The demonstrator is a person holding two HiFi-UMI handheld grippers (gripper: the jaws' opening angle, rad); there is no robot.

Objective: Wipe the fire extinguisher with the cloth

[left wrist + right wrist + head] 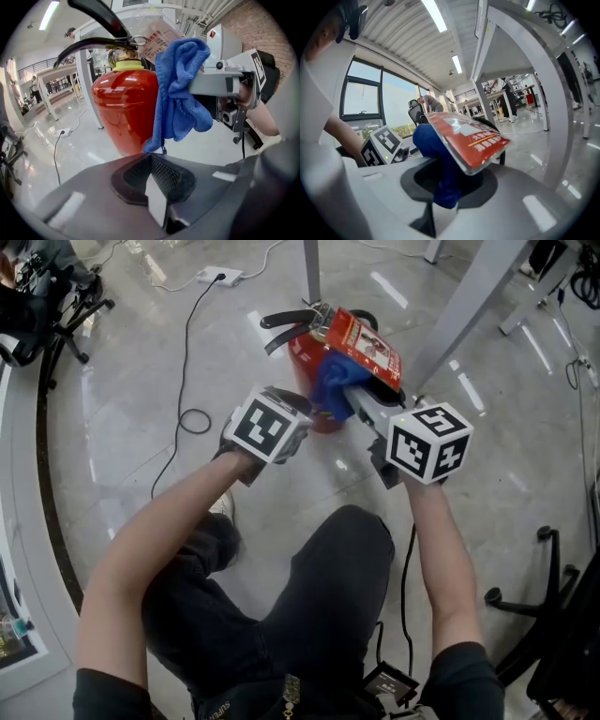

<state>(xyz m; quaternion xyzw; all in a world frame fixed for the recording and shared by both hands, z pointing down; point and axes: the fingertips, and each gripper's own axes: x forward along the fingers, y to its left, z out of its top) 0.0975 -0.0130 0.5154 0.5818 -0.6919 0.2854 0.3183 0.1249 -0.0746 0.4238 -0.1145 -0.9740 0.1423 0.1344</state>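
The right gripper (445, 187) clenches the blue cloth (180, 93) at the four o'clock side of the red fire extinguisher (124, 108), which stands at the person's twelve o'clock. The left gripper (154, 187) is clamped together, empty, at the extinguisher's seven o'clock.

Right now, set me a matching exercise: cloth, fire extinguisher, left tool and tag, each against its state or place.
1. cloth
2. fire extinguisher
3. left tool
4. tag

A. shut, nothing in it
B. red, upright on the floor
C. blue, clamped in the right tool
D. laminated card with red print

Pairs: 1-C, 2-B, 3-A, 4-D.
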